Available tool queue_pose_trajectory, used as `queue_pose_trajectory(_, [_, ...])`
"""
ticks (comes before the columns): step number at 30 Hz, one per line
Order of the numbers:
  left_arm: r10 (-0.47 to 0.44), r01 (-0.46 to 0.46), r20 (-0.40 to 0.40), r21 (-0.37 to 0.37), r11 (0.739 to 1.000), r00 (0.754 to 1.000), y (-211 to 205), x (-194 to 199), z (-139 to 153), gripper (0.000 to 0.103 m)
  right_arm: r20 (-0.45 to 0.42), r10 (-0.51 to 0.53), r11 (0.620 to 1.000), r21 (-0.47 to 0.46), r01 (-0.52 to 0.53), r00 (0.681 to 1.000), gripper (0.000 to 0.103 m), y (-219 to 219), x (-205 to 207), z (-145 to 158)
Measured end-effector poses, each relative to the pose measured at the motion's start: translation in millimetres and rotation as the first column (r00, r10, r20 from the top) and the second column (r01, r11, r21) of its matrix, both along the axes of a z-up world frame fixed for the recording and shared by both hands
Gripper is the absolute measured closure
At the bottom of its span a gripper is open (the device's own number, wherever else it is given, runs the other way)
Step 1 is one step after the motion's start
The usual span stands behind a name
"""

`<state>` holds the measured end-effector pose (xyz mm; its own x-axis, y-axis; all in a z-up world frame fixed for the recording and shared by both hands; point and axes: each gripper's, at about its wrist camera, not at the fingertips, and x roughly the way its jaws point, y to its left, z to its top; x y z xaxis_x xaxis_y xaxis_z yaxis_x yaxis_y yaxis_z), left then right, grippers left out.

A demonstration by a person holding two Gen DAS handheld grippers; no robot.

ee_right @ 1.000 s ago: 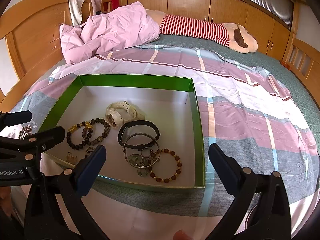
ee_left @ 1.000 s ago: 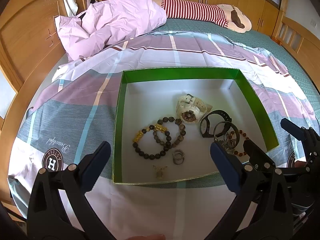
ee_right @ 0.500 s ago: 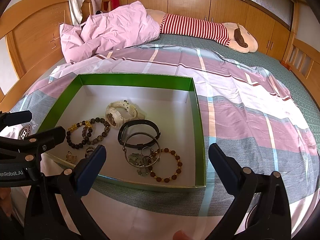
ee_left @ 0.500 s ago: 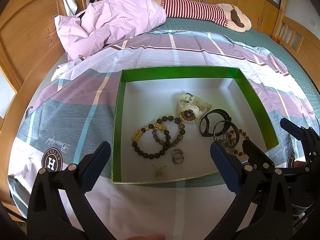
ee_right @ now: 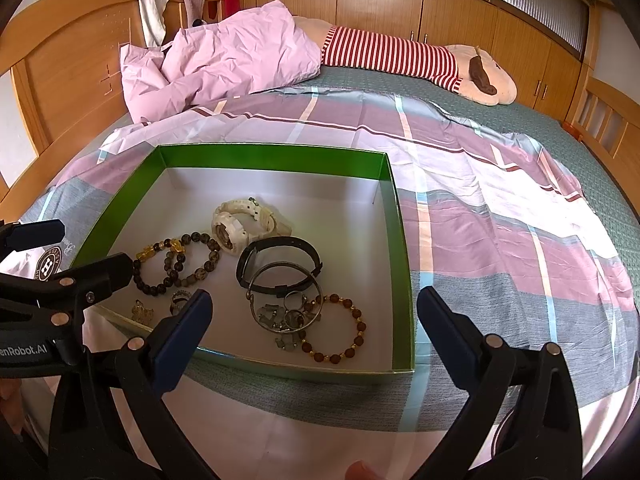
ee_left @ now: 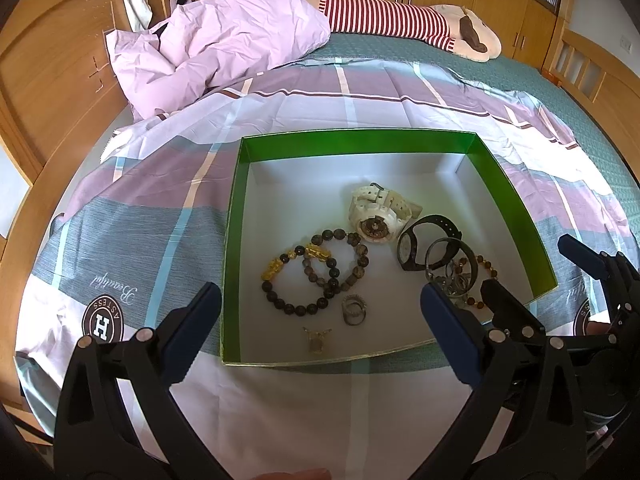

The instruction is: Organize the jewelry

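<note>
The right gripper hides part of the amber bracelet.

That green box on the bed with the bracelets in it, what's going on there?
A person is holding a clamp-like gripper in each hand, about to sort jewelry. The left gripper and right gripper both hang open near the green box, gripping nothing. Inside the box lie a white watch, a black watch, beaded bracelets and a metal bangle over small trinkets.
</note>
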<state>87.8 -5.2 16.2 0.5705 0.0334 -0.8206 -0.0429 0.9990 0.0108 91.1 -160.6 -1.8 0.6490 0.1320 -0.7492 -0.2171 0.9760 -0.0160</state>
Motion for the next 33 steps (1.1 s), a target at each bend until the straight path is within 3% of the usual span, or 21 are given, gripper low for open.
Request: queue_pose_trajectory(33, [-0.021,0.021,-0.012,0.004,1.0,1.0,-1.9,-0.2,-3.6,0.004,-0.004,0.006,1.0,-0.008,-0.006,1.0,0.003,3.8,-0.9,-3.0])
